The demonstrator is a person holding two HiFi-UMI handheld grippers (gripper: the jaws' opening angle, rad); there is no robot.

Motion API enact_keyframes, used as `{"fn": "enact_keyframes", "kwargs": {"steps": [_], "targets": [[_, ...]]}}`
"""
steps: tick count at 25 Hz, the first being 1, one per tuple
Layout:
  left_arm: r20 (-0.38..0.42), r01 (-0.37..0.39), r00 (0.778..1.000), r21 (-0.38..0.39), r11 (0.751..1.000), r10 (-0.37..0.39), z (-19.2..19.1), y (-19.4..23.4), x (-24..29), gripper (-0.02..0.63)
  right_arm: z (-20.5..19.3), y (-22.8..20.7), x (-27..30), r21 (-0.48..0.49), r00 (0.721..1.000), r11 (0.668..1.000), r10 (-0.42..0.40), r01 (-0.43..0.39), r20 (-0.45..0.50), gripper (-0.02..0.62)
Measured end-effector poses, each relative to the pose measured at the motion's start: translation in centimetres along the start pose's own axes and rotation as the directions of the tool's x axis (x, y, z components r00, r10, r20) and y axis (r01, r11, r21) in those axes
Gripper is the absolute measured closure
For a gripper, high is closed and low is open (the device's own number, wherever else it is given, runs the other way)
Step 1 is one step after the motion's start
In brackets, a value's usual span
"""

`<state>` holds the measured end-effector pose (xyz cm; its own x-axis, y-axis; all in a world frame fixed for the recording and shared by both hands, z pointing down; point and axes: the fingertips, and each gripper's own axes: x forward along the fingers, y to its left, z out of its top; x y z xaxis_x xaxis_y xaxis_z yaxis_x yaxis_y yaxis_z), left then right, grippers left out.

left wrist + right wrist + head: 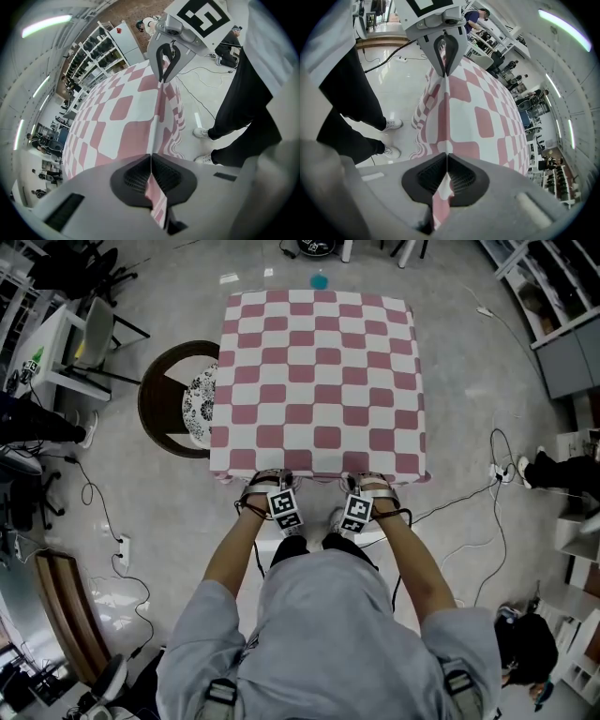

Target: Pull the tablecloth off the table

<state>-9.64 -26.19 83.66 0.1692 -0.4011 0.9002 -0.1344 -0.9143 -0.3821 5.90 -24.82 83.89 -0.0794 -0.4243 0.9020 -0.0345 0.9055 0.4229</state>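
Head view, looking steeply down: a pink-and-white checked tablecloth (319, 381) is seen spread flat over a square counter, whose top is hidden beneath it. The near hem is draped over the edge closest to the person, and both claws are set on that hem side by side, held out on bare forearms. The left claw (269, 478) is closed on the cloth just left of the hem's middle. The right claw (370, 480) is closed on it just right of the middle, near its partner but not touching it. In the left gripper view, the dark ribbed pads (136, 177) are shown pressed together with a thin upright fold of checked cloth pinched between them. A raised crease is drawn from that fold straight ahead to the other claw. The same is shown in the right gripper view: the pads (461, 177) are shut on a fold of cloth, with the crease leading ahead to the left claw. White shoes (202, 133) are seen on the pale floor to the right of the left claw. Beyond and to the left of the left claw, a dark round chair (155, 381) with a patterned cushion (199, 401) is placed just beside the counter. Well beyond both claws, past the cloth's far edge, a small teal object (320, 280) is seen on the floor.
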Motion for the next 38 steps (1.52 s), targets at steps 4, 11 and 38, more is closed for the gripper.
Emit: {"fn": "enact_keyframes", "kwargs": {"steps": [4, 11, 38], "targets": [[0.009, -0.039, 0.999, -0.022, 0.999, 0.039, 0.8, -1.0, -0.9, 0.600, -0.5, 0.9, -1.0, 0.035, 0.999, 0.999, -0.030, 0.029, 0.032, 0.588], [0.031, -0.101, 0.994, -0.141, 0.985, 0.106, 0.6, 0.8, -3.4, 0.600, 0.4, -0.7, -3.1, 0.167, 0.993, 0.983, -0.086, 0.071, 0.086, 0.588], [0.188, -0.103, 0.907, -0.770, 0.630, 0.378, 8.3, 6.7, -21.1, 0.600, -1.4, -8.1, -22.0, 0.673, 0.875, 0.735, -0.269, -0.083, 0.402, 0.588]]}}
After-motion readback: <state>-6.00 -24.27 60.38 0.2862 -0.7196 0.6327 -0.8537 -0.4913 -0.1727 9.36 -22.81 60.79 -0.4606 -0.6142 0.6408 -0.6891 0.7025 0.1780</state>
